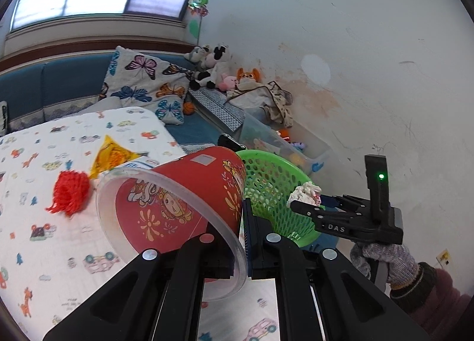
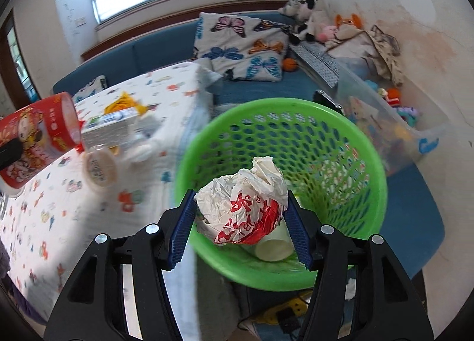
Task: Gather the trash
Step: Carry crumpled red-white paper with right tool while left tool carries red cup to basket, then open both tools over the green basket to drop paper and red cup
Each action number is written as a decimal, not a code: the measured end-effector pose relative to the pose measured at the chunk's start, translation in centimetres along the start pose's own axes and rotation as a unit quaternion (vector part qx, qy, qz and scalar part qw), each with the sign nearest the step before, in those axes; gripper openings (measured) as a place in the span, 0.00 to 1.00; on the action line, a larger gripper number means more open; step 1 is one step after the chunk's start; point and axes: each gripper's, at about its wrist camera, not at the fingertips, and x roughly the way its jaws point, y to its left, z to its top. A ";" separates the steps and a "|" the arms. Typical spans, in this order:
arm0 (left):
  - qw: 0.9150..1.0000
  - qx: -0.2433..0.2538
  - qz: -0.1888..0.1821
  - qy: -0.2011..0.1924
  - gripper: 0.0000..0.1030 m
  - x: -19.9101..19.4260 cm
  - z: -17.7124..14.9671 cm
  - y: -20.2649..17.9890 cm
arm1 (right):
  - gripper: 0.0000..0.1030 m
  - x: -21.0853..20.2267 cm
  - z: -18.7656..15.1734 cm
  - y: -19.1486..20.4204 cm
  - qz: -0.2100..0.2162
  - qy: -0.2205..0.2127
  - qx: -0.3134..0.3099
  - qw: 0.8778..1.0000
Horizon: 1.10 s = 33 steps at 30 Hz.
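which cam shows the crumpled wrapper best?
Right wrist: the crumpled wrapper fills the centre, large, between the right gripper pads over the green basket. Left wrist shows it only small, side-on.

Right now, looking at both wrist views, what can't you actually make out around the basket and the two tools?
- Green basket floor: right wrist view, covered by the crumpled wrapper and a white cup.
- Right tool pads on the wrapper: contact unclear, paper hides it.
- Left tool fingertips: left wrist view, behind the red tub.
- Small round container: label blurred.
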 end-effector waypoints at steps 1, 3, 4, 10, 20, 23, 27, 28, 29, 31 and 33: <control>1.000 0.001 -0.001 0.002 0.05 0.3 0.1 -0.2 | 0.59 0.2 0.0 -0.4 -0.003 0.002 0.002 1.000; 1.000 0.008 -0.004 0.008 0.05 1.2 0.4 -1.0 | 0.60 0.7 -0.1 -1.2 -0.008 0.006 0.006 1.000; 1.000 0.012 -0.005 0.011 0.05 1.6 0.6 -1.3 | 0.62 0.9 -0.2 -1.5 -0.008 0.007 0.009 1.000; 0.999 0.027 -0.014 0.030 0.05 4.3 1.3 -3.1 | 0.70 1.4 -0.5 -3.2 -0.008 0.007 0.033 0.999; 0.994 0.049 -0.030 0.089 0.05 11.2 1.3 -6.2 | 0.70 -0.5 -1.7 -5.4 -0.013 0.000 0.043 0.999; 0.992 0.054 -0.033 0.108 0.05 13.2 1.1 -6.8 | 0.70 -0.9 -2.1 -6.1 -0.014 0.001 0.052 0.999; 0.989 0.066 -0.029 0.131 0.06 15.5 0.8 -7.7 | 0.70 -1.0 -2.8 -6.7 -0.013 0.007 0.058 0.998; 0.988 0.070 -0.025 0.137 0.06 16.2 0.7 -7.9 | 0.70 -1.0 -2.9 -6.8 -0.013 0.008 0.059 0.998; 0.987 0.072 -0.024 0.142 0.06 16.5 0.7 -8.0 | 0.70 -1.0 -3.0 -6.8 -0.013 0.009 0.060 0.998; 0.985 0.078 -0.018 0.153 0.07 17.5 0.5 -8.2 | 0.70 -1.0 -3.3 -6.8 -0.011 0.010 0.061 0.998; 0.984 0.078 -0.012 0.159 0.12 18.1 0.4 -8.3 | 0.70 -1.0 -3.4 -6.9 -0.011 0.011 0.061 0.998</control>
